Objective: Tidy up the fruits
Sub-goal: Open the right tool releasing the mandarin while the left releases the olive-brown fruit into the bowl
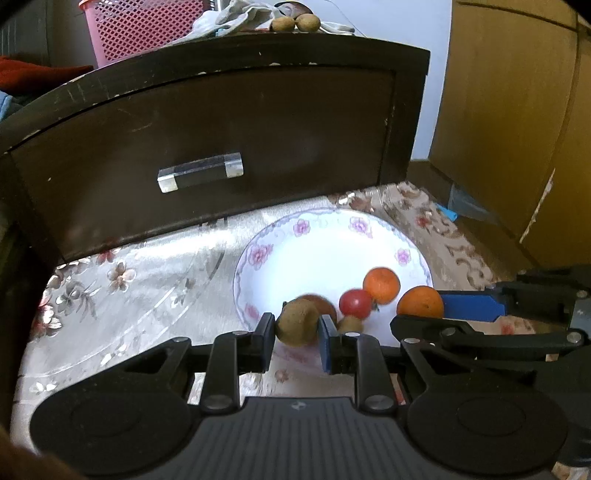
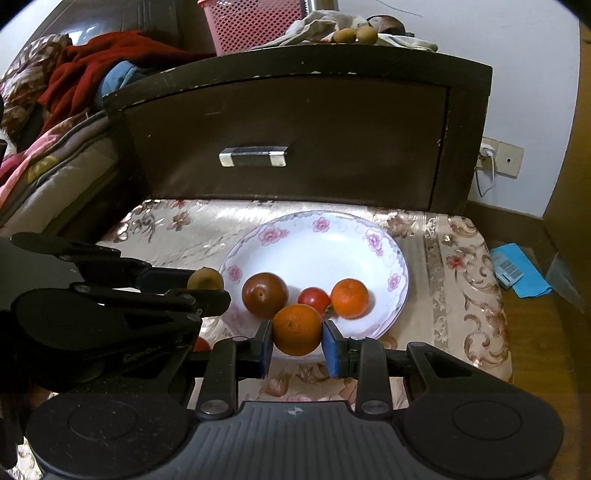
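A white floral plate (image 1: 325, 254) (image 2: 332, 251) sits on the patterned cloth before a dark drawer. My left gripper (image 1: 295, 332) is shut on a brown kiwi (image 1: 297, 325) at the plate's near left rim; it shows in the right wrist view too (image 2: 205, 278). My right gripper (image 2: 297, 338) is shut on an orange (image 2: 297, 328) (image 1: 421, 302) over the plate's near rim. In the plate lie a second orange (image 2: 349, 298) (image 1: 381, 285), a red tomato (image 2: 314, 299) (image 1: 355, 302) and a dark red-brown fruit (image 2: 265, 294). A small kiwi (image 1: 350, 324) lies by my left gripper.
The dark nightstand drawer (image 2: 295, 136) with a metal handle (image 2: 253, 156) stands behind the plate. Two kiwis (image 2: 356, 34), cloth and a pink basket (image 2: 251, 22) sit on top. A bed with blankets (image 2: 48, 110) is at left. Blue paper (image 2: 517, 273) lies on the floor at right.
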Motion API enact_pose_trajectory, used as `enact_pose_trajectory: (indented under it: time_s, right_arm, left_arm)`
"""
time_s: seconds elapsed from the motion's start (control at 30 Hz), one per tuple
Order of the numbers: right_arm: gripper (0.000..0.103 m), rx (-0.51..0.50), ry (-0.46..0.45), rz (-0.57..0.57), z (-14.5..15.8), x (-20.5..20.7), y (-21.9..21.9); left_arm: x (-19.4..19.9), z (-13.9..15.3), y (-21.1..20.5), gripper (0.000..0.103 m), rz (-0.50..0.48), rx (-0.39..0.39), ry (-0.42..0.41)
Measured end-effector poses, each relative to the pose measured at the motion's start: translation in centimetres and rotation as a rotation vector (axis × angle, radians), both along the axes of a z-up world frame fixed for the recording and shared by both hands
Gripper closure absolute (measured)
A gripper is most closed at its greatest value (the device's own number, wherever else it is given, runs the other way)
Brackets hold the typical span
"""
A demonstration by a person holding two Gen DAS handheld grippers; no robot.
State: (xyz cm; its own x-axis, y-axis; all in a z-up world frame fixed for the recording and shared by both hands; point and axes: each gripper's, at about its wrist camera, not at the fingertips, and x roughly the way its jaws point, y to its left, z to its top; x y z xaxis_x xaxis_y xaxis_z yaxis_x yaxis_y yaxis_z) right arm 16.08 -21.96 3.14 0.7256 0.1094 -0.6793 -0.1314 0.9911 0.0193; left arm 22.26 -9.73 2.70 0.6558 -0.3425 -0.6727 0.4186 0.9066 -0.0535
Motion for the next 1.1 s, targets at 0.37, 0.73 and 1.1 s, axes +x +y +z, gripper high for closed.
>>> enact_pose_trajectory:
  time_s: [0.37, 0.73, 1.1]
  right_arm:
    - [0.078, 0.037, -0.009, -0.063, -0.1, 2.0, -1.4]
    - [0.078, 0.003, -0.038, -0.051, -0.5, 4.0, -1.6]
    - [0.077, -0.022, -0.037, -0.038, -1.6, 5.8, -1.8]
  left_arm:
    - [2.3, -0.4, -1.0, 0.071, 0.003, -0.019, 0.006]
    - [4.2, -1.2, -0.9, 0.071, 0.018, -0.017, 0.007]
    - [5.6, -2.4, -1.2, 0.071, 0.02, 0.003, 0.026]
